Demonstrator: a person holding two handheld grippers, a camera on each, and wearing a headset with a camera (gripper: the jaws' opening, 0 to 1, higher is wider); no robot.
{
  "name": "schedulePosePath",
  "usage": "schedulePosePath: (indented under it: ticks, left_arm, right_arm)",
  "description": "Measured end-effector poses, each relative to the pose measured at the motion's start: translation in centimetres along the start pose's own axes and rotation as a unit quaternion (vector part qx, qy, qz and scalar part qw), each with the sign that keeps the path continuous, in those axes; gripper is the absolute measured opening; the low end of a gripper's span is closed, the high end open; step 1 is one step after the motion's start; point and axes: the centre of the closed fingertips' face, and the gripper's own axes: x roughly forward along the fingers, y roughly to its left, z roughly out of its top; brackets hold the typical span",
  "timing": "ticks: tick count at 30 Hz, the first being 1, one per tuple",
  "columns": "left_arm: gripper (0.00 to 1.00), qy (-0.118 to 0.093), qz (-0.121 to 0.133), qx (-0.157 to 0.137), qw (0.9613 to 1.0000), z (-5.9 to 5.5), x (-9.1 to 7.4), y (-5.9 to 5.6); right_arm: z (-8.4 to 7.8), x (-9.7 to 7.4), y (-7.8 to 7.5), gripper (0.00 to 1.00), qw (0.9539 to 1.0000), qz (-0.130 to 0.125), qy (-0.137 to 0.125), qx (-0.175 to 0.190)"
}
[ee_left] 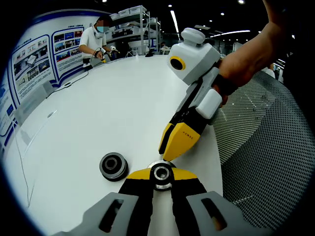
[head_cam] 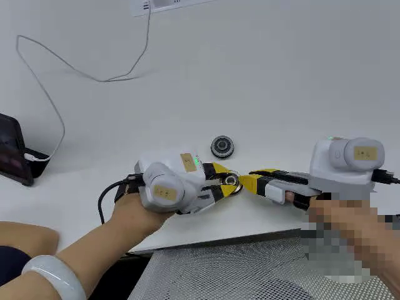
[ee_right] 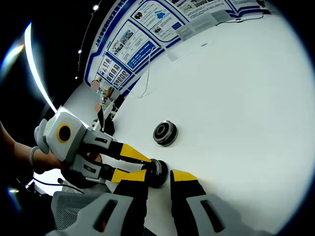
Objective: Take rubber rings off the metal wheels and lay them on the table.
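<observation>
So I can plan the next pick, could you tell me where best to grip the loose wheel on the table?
Probably take the wheel across its black outer edge, coming down from above: it lies flat, hub up, with its side free all round.

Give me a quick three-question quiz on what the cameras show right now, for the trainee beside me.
1. True or false: the left gripper is shut on a wheel.
2. How many wheels are in view? A one, B two, C three.
3. Where does the second wheel lie relative to the right gripper?
Key: 1 true. 2 B. 3 On the table, apart from it.
</observation>
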Motion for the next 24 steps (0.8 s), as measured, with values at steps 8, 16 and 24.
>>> schedulePosePath:
  ticks: [8, 16, 24]
  left_arm:
    - [0.13, -0.002, 0.001, -0.002, 1.0000, 0.1, 0.0, -0.1]
    - [0.13, -0.004, 0.001, -0.003, 1.0000, 0.0, 0.0, -0.1]
    - [0.13, -0.004, 0.001, -0.004, 1.0000, 0.1, 0.0, -0.1]
  right_arm:
    - [-0.6, 0.5, 0.7, 0.17, 0.9999, -0.002, 0.009, 0.014]
    - [-0.7, 0.6, 0.9, 0.16, 0.9990, 0.008, 0.009, 0.044]
    - [-0.9, 0.1, 1.2, 0.13, 0.9988, 0.009, 0.010, 0.047]
